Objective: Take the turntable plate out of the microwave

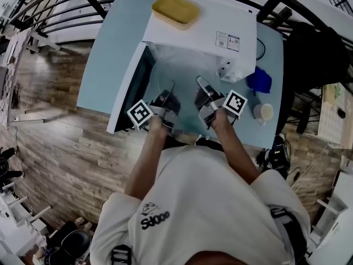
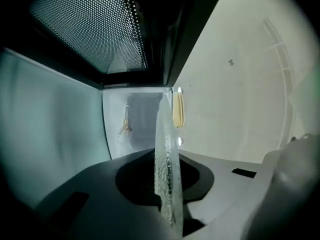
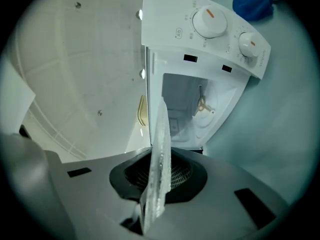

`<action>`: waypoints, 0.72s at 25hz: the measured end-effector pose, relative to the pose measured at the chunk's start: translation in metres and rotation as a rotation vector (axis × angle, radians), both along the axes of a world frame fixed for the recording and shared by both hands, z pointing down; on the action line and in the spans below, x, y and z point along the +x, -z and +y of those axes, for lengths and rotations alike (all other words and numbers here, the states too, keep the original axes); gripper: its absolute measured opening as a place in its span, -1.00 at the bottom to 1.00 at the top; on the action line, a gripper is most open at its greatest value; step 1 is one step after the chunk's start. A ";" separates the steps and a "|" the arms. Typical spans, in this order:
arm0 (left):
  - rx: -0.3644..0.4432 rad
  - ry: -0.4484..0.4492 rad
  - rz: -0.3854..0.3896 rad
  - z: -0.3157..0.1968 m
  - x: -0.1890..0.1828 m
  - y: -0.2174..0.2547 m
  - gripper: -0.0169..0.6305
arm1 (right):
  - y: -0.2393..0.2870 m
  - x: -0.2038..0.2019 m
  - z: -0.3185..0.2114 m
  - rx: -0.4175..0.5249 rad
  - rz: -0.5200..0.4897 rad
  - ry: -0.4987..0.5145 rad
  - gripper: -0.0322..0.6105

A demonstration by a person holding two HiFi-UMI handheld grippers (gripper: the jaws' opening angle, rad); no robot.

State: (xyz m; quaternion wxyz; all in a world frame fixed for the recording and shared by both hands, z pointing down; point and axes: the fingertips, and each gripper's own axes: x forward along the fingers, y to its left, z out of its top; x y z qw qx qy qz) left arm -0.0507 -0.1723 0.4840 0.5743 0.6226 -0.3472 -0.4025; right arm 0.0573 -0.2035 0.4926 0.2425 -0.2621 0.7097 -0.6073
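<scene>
The glass turntable plate (image 1: 185,84) hangs level in front of the open white microwave (image 1: 204,29), held at its near rim by both grippers. My left gripper (image 1: 165,106) is shut on the plate's left part and my right gripper (image 1: 207,97) on its right part. In the left gripper view the plate's patterned edge (image 2: 165,159) runs upright out of the left gripper (image 2: 171,211). The right gripper view shows the same edge (image 3: 159,154) clamped in the right gripper (image 3: 145,218), with the empty cavity (image 3: 192,116) and its drive hub (image 3: 201,104) beyond.
The microwave door (image 1: 132,87) stands open at the left; its perforated window (image 2: 90,29) is close above the left gripper. A yellow container (image 1: 175,10) lies on top of the microwave. A blue cloth (image 1: 259,80) and a cup (image 1: 265,112) sit right of it. Two knobs (image 3: 210,21) face me.
</scene>
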 end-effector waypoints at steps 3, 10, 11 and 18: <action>0.011 -0.001 -0.011 0.011 0.003 0.007 -0.83 | 0.008 0.001 0.011 0.010 -0.014 0.001 -0.84; 0.102 -0.024 -0.024 0.016 0.009 0.049 -0.82 | 0.055 0.002 0.017 0.095 -0.038 -0.003 -0.84; 0.122 -0.031 -0.030 0.013 0.009 0.058 -0.82 | 0.064 0.003 0.016 0.114 -0.042 -0.011 -0.84; 0.216 -0.107 -0.038 -0.015 0.028 0.105 -0.82 | 0.114 0.023 -0.004 0.206 -0.046 -0.091 -0.83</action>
